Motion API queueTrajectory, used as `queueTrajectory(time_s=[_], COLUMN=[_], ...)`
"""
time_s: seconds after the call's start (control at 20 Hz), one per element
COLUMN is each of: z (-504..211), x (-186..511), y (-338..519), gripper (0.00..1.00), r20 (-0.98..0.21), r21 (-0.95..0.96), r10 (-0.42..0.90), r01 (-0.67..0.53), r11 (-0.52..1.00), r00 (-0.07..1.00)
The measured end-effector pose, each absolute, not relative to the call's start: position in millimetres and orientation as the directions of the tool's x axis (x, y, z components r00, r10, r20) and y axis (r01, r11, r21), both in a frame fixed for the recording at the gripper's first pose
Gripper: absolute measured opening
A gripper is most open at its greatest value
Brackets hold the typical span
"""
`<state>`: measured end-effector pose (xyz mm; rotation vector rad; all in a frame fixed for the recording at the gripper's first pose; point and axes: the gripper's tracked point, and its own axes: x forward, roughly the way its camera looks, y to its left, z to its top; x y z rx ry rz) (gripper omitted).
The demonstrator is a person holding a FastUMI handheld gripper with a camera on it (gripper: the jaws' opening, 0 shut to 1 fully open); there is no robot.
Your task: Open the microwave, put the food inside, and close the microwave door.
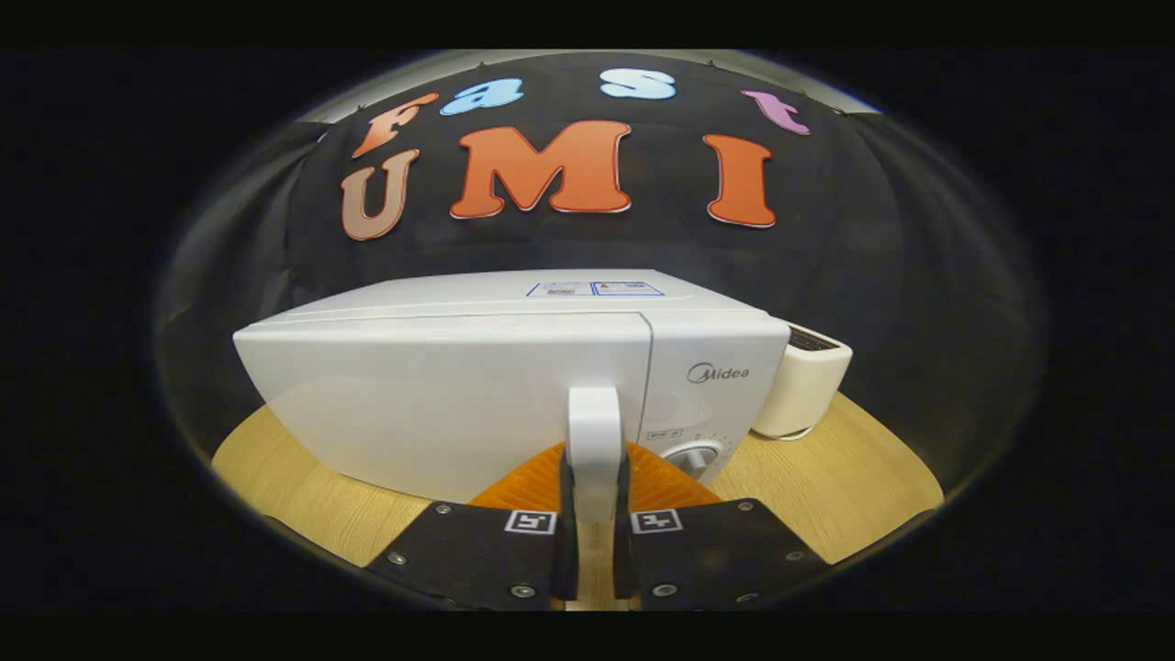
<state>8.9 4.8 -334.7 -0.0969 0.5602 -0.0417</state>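
Gripper view | gripper point(595, 477) fingers clamped on both sides of the upright door handle point(594, 431) | microwave point(514, 386) door closed, on wooden table point(863, 477) | dial point(693, 456) right of handle | white container point(806, 381) at microwave's right

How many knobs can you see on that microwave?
1: a dial on the microwave control panel, right of the door handle the gripper clamps. Another may be hidden behind the fingers.
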Motion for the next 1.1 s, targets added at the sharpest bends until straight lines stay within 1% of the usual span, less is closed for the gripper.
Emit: queueTrajectory(time_s=[0.35,0.4,0.6,0.7,0.9,1.1], z=[-333.1,-332.6,-321.5,-318.8,-313.2,-309.3], x=[4.1,-3.1,-43.6,-65.6,-106.4,-146.1], y=[4.6,5.6,15.1,21.0,43.4,74.9], gripper=[0.15,0.15,0.14,0.14,0.15,0.15], r20=[-0.527,-0.536,-0.461,-0.465,-0.469,-0.500], r21=[-0.110,-0.109,-0.164,-0.148,-0.152,-0.107], r10=[-0.090,-0.092,-0.097,-0.086,-0.021,0.093], r01=[0.038,0.040,0.023,0.018,-0.058,-0.168], r11=[0.993,0.993,0.986,0.989,0.987,0.980], r00=[0.845,0.839,0.882,0.881,0.883,0.861])
